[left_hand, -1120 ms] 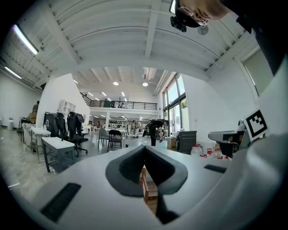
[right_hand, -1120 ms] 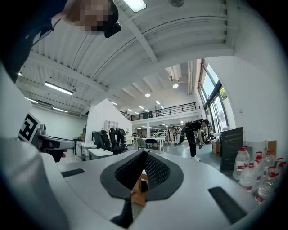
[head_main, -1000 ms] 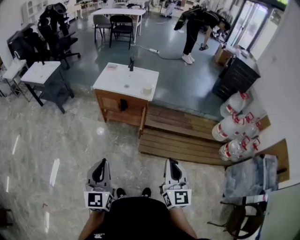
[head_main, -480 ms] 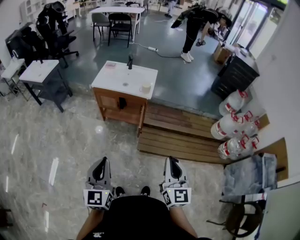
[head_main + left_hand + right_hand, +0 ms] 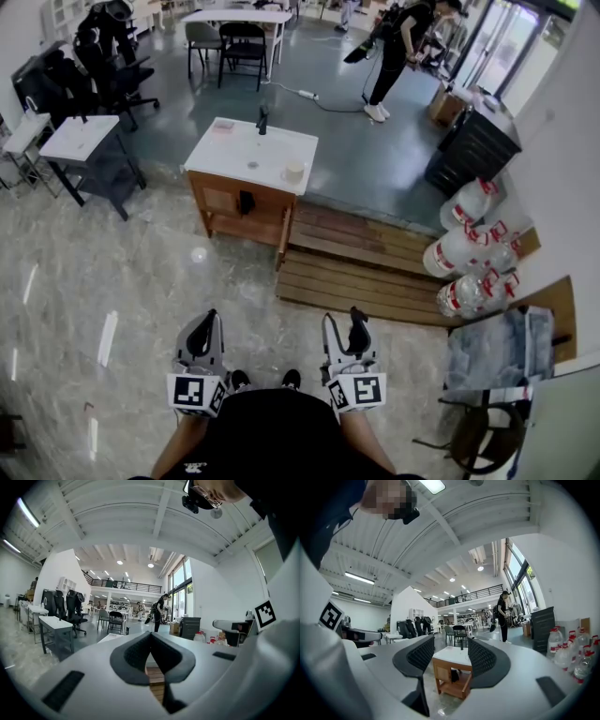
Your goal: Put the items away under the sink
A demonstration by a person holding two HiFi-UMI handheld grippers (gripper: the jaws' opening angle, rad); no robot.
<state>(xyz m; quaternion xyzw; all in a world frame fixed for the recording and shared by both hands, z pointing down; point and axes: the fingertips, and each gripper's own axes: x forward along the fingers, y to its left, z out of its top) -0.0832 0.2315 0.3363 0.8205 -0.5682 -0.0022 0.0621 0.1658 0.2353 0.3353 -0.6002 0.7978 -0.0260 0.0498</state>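
Note:
A sink unit stands ahead on the floor, with a white top (image 5: 246, 150) over a wooden cabinet (image 5: 217, 208) that has an open compartment. A black faucet (image 5: 262, 121), a white cup (image 5: 294, 172) and a small pink item (image 5: 223, 129) are on the top. Something dark (image 5: 246, 203) hangs in the compartment. My left gripper (image 5: 203, 325) (image 5: 151, 636) is held low near my body, shut and empty. My right gripper (image 5: 343, 324) (image 5: 451, 656) is beside it, open and empty. The cabinet (image 5: 451, 674) shows far off between the right gripper's jaws.
A wooden slatted platform (image 5: 367, 268) lies right of the cabinet. Several large water jugs (image 5: 469, 255) and a black cabinet (image 5: 472, 156) line the right wall. A small white table (image 5: 79, 139) and office chairs stand left. A person (image 5: 397, 45) works at the back. A grey bag (image 5: 502, 356) sits on a chair.
My right gripper's jaws have spread open; they looked closed before. The person at the back has straightened up and moved farther off. The left gripper has stayed put.

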